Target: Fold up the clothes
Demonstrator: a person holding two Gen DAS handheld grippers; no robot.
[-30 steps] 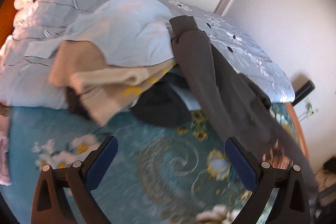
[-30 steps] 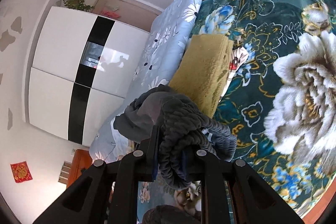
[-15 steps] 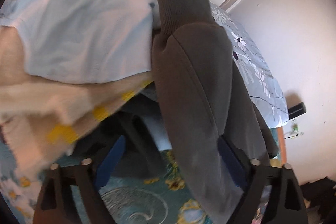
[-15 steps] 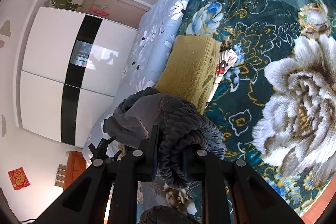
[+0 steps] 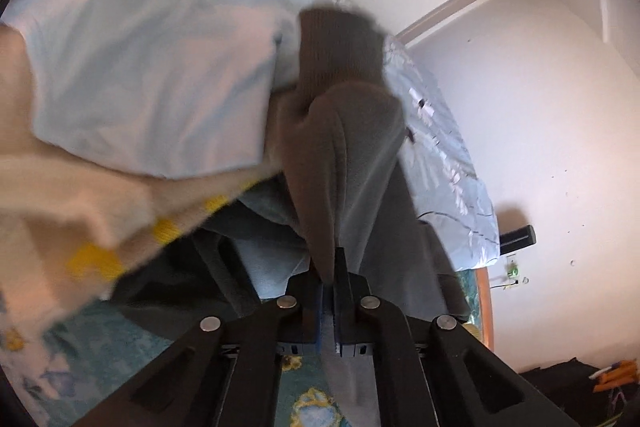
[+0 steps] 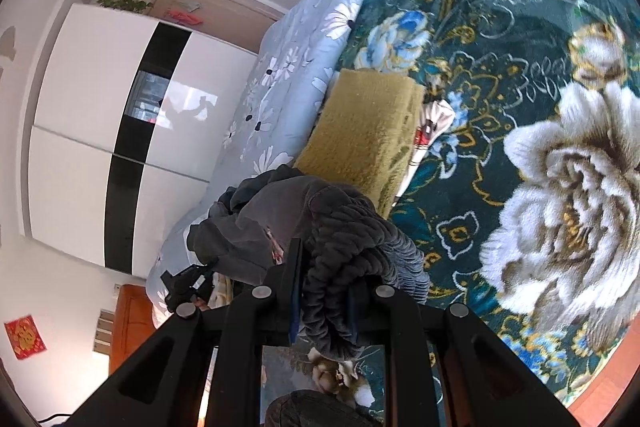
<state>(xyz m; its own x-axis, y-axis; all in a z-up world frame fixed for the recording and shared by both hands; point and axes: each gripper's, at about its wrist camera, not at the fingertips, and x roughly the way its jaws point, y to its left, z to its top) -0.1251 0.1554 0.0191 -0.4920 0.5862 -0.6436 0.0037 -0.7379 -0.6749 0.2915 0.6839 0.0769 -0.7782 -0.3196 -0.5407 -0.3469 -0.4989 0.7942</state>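
the left gripper (image 5: pixel 329 291) has its two black fingers pinched nearly together on a fold of the dark grey fleece sweatshirt (image 5: pixel 352 147). in the left wrist view the garment's sleeve runs as a long band straight away from the jaws, its long axis pointing up the frame toward the ribbed cuff (image 5: pixel 336 47), which ends against the pale blue cotton garment (image 5: pixel 160 67). that blue piece lies on top of a cream knit sweater with yellow stripes (image 5: pixel 100 227); both are blurred, heaped to the left of the sleeve on the teal floral blanket (image 5: pixel 120 339).

the right gripper (image 6: pixel 322 291) is clamped narrow around a thick bunch of the same sweatshirt's ribbed hem (image 6: pixel 348 247), which bulges over and around the fingers. from there the grey cloth trails left and away toward the left gripper, seen small in the right wrist view (image 6: pixel 186 285), so the garment hangs stretched between the two tools above the blanket.

just beyond the bunched hem lies a folded olive-green fuzzy blanket (image 6: pixel 364 131), beside a light blue floral quilt (image 6: pixel 288 75) along the bed's far side. a white wardrobe with a black stripe (image 6: pixel 120 131) stands behind.
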